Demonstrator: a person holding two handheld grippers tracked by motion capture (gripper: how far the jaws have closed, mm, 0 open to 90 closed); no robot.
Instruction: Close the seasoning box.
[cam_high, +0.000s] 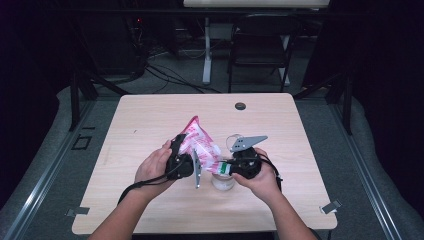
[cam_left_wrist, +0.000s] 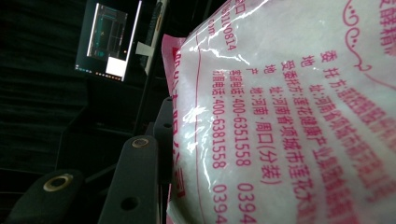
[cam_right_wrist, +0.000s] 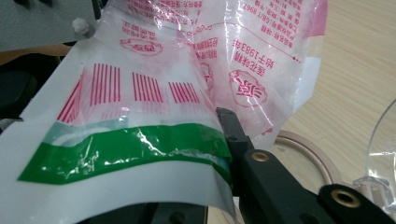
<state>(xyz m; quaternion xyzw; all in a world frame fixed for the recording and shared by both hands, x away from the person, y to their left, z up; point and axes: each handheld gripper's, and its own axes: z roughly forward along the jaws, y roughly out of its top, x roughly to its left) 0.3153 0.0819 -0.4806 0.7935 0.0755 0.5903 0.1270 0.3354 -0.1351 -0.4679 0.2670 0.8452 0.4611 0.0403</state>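
High view: I see both hands over the middle of the wooden table, holding a pink-and-white plastic bag up off the surface between them. The left gripper is clamped on the bag's left edge; in the left gripper view its jaws pinch the pink side seam, with the bag's white contents and pink print close to the camera. The right gripper grips the bag's lower end; the right gripper view shows its jaws closed on the bag's green-striped strip. A clear glass jar stands on the table under the right gripper, just below the bag's low corner. I think the bag tilts down toward the jar's mouth, but the grippers hide the contact. A small dark disc sits near the table's far edge.
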